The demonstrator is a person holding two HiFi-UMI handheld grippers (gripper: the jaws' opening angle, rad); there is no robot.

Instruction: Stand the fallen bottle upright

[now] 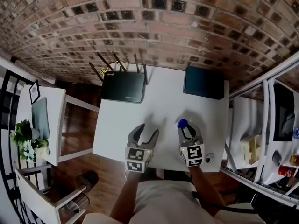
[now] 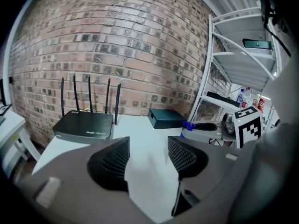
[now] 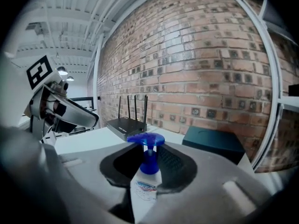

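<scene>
Head view looks down on a white tabletop [image 1: 163, 97] with a person's 2 forearms reaching over its near edge, each hand carrying tongs with a marker cube. The right tongs [image 1: 185, 129] are clenched on the bottle [image 1: 182, 123]. Its blue pump head pokes out just past the jaw tips, over the near right part of the tabletop.

In the right gripper view the 2 dark ribbed pads press on the bottle from both sides near its neck. The white labelled body runs back between the jaws toward the camera, and the pump points away. The bottle lies along the tongs rather than standing on its base. Whether any part of it touches the tabletop cannot be told.

The left tongs [image 1: 148, 130] sit just beside the right ones, released, with only bare tabletop showing in the gap in the left gripper view.

A black router [image 1: 123, 86] with raised antennas sits at the far left of the tabletop by the brick wall [image 1: 149, 22]. A dark box [image 1: 203, 82] sits at the far right. A metal shelf rack [image 1: 266, 106] stands to the right, and a side table [image 1: 53, 125] with a plant [image 1: 23, 136] to the left.
</scene>
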